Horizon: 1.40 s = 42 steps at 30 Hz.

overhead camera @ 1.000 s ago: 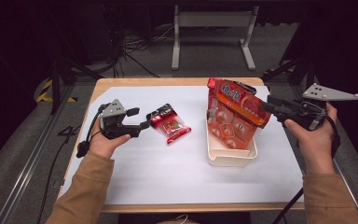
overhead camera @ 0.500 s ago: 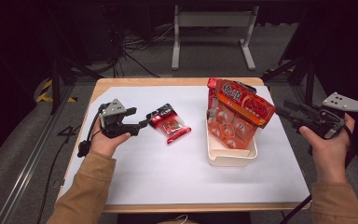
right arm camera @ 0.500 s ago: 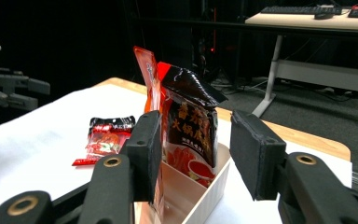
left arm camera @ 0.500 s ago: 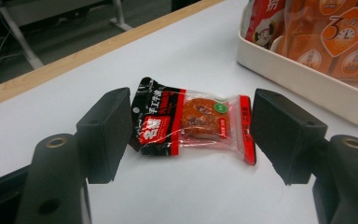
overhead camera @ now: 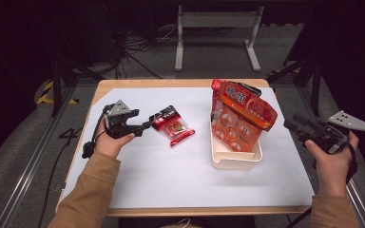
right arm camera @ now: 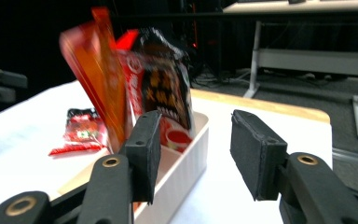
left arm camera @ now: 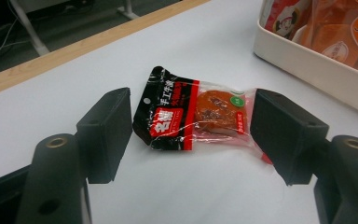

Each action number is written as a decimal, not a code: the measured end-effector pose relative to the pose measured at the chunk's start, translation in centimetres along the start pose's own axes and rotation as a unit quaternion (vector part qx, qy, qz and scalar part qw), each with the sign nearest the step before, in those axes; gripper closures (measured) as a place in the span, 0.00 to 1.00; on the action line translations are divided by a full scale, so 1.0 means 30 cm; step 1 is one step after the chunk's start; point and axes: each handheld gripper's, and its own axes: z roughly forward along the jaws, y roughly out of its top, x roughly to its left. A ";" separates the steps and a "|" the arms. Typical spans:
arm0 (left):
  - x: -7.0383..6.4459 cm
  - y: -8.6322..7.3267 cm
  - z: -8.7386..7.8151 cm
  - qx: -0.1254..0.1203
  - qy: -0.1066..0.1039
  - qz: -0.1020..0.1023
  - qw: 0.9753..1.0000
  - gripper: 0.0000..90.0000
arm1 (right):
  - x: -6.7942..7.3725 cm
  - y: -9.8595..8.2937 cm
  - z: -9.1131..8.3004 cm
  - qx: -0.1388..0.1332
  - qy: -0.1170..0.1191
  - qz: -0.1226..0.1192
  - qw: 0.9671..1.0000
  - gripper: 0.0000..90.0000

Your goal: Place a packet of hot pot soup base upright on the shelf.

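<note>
Packet (left arm camera: pixel 193 116) is lying flat on the white sheet (overhead camera: pixel 171 180), just ahead of the left gripper (overhead camera: pixel 148 124), w/ both jaws standing wide apart and gripping nothing. In the left gripper view it's sitting btwn the two pads (left arm camera: pixel 107 133), black header end toward one pad, clear end w/ the orange block toward the other, so the long axis is running roughly across the gap, jaw to jaw. Looks like the left gripper is lining up for the grab; judging by that, it may need to turn some or close on the short sides instead, bc pinching end to end could just buckle the film.

Farther right, the bin (overhead camera: pixel 235 159) is sitting w/ tall orange-red bags (overhead camera: pixel 242 116) sticking up out of it, well apart from the packet. Right gripper (overhead camera: pixel 290 124) is hovering beyond the bin, off the table's right edge, jaws parted and empty, pointing back toward the bin. Left gripper is far nearer the packet.
</note>
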 end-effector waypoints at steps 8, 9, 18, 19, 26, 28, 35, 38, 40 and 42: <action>0.026 0.005 0.035 0.000 0.000 -0.016 1.000 0.32 | 0.008 -0.028 0.032 0.027 -0.019 -0.013 0.999 0.55; 0.027 0.005 0.038 0.001 -0.001 -0.021 1.000 0.32 | 0.007 -0.029 0.033 0.027 -0.020 -0.013 0.999 0.55; 0.063 0.033 0.082 0.012 0.007 -0.020 1.000 0.26 | -0.005 -0.061 0.055 0.043 -0.019 -0.005 0.999 0.55; 0.064 0.035 0.088 0.014 0.006 -0.024 1.000 0.25 | -0.005 -0.062 0.057 0.044 -0.018 -0.005 0.999 0.55; 0.095 0.031 0.149 0.013 0.006 -0.033 0.999 0.25 | -0.001 -0.071 0.076 0.051 -0.011 -0.005 0.999 0.54; 0.099 0.026 0.163 0.014 0.007 -0.036 0.999 0.25 | -0.002 -0.072 0.077 0.052 -0.012 -0.006 0.999 0.54; 0.121 -0.001 0.217 0.029 0.012 -0.064 0.997 0.25 | 0.001 -0.077 0.090 0.056 -0.008 -0.005 0.998 0.53; 0.130 -0.012 0.241 0.042 0.014 -0.072 0.996 0.25 | 0.002 -0.076 0.095 0.055 -0.006 -0.006 0.998 0.53; 0.135 -0.022 0.257 0.048 0.015 -0.077 0.996 0.26 | 0.004 -0.075 0.097 0.054 -0.003 -0.006 0.999 0.52; 0.139 -0.031 0.271 0.056 0.012 -0.083 0.995 0.26 | 0.005 -0.075 0.099 0.056 -0.003 -0.007 0.998 0.52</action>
